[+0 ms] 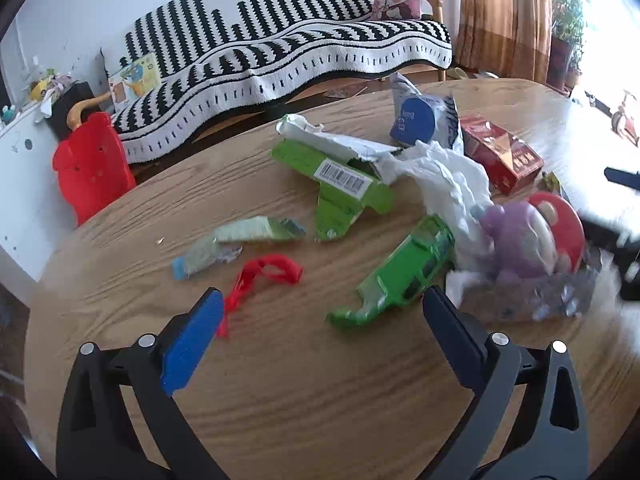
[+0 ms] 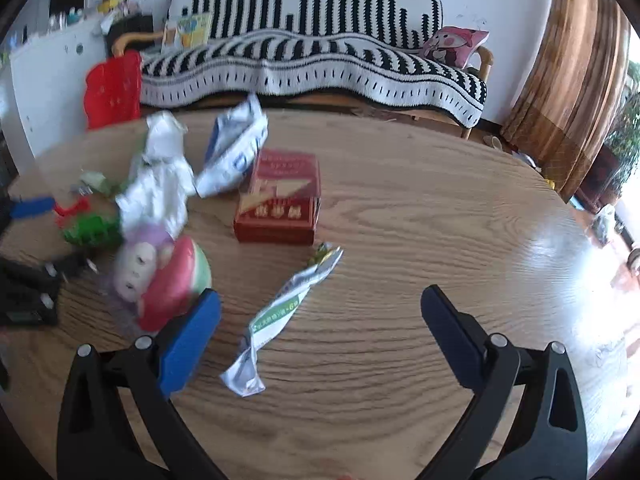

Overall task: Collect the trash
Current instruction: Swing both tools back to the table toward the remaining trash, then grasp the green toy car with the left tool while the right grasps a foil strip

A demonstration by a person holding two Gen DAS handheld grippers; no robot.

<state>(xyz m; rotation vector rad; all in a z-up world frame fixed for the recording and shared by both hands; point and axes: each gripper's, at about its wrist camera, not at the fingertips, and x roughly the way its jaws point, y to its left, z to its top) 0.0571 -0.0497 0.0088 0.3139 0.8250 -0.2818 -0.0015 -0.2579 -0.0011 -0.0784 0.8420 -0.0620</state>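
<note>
1. I see the trash spread on the wooden surface (image 2: 400, 208), and I take the red box (image 2: 280, 200) as my landmark
2. A crumpled white tissue (image 2: 156, 188) lies left of the box, and a blue-and-white bag (image 2: 236, 152) touches its far left corner
3. A twisted foil wrapper (image 2: 280, 312) lies nearer me than the box
4. My right claw (image 2: 320, 312) is spread wide around that wrapper, gripping nothing
5. My left claw (image 1: 320, 316) is also wide apart and empty, left of the box, by a green wrapper (image 1: 404, 272) and red plastic piece (image 1: 260, 280)

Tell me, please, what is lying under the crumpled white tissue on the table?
The crumpled white tissue overlaps the torn end of the green carton and touches the green plastic piece. Whatever else it covers on the table is hidden.
</note>
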